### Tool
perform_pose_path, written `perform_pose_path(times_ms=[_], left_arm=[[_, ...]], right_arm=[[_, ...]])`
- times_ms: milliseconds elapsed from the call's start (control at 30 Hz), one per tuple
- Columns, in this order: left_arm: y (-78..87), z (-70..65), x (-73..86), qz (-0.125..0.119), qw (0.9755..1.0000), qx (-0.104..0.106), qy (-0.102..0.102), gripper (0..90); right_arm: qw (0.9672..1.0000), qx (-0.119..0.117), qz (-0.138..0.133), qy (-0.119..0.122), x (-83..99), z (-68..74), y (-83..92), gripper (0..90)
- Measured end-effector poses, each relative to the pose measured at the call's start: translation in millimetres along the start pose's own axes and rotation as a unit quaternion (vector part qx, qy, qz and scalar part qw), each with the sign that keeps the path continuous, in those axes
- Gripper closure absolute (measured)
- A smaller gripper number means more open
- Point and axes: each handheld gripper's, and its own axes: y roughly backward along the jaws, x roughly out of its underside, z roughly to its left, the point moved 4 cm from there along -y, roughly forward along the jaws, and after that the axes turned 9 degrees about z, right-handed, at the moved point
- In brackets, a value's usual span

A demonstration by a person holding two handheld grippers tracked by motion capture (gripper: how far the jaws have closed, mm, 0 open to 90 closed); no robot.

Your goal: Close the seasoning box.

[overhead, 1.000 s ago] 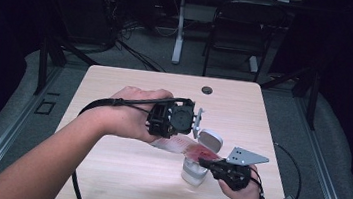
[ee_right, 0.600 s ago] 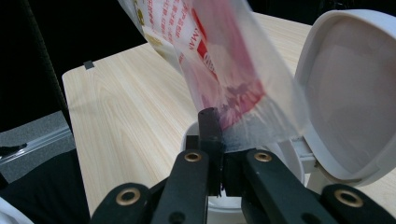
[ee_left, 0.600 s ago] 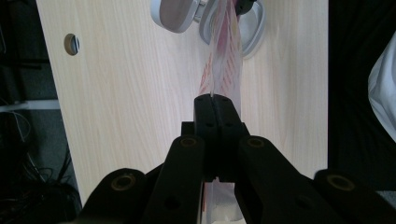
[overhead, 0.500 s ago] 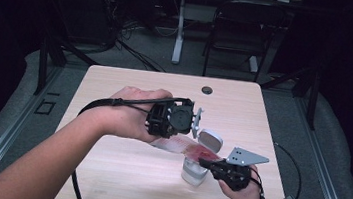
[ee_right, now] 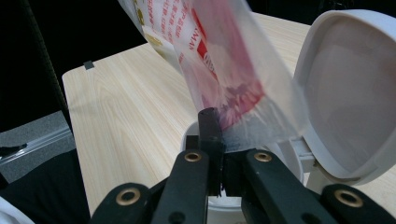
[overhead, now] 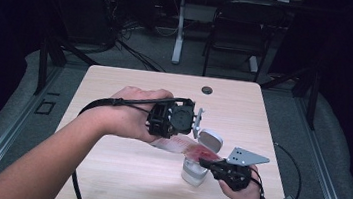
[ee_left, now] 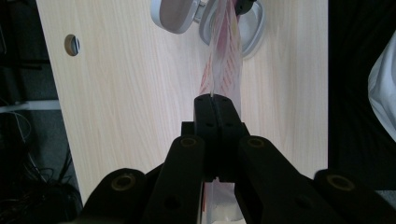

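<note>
Plastic film of this kind handles as light, limp and slippery, in my judgement; the printed sachet (overhead: 186, 147), clear with red lettering, hangs stretched between the two tools above the worktop (overhead: 120, 173), with one end over the small white container (overhead: 192, 173); it would crumple or slide if pinched mid-body, so the flat sealed edges look the safest places to grip, and that is where both tools have it. Left tool (ee_left: 214, 109) is clamped shut on one end of the sachet, jaws pressed together with the film running out between them toward the container; right tool (ee_right: 215, 122) is likewise closed narrow on the other end, low at the container's mouth. Film this thin tears easily, so a steady pull should suit it better than a jerk.

Container stands upright on the worktop near the front right, its hinged lid (overhead: 209, 139) swung open and standing up behind the mouth; in the right gripper view the lid's pale inner face (ee_right: 348, 93) is bare; the inside of the container itself is hidden behind the jaws and the film, so I cannot tell what, if anything, lies in it; whether the sachet holds anything I also cannot make out.
</note>
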Motion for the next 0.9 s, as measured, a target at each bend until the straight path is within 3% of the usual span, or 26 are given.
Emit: perform_pose_path(times_ms=[900], left_arm=[[1.3, 1.4, -7.5, -0.005, 1.0000, -0.004, -0.004, 90.0]], right_arm=[[0.9999, 0.013, 0.000, -0.002, 2.1, -3.0, 9.3, 89.6]])
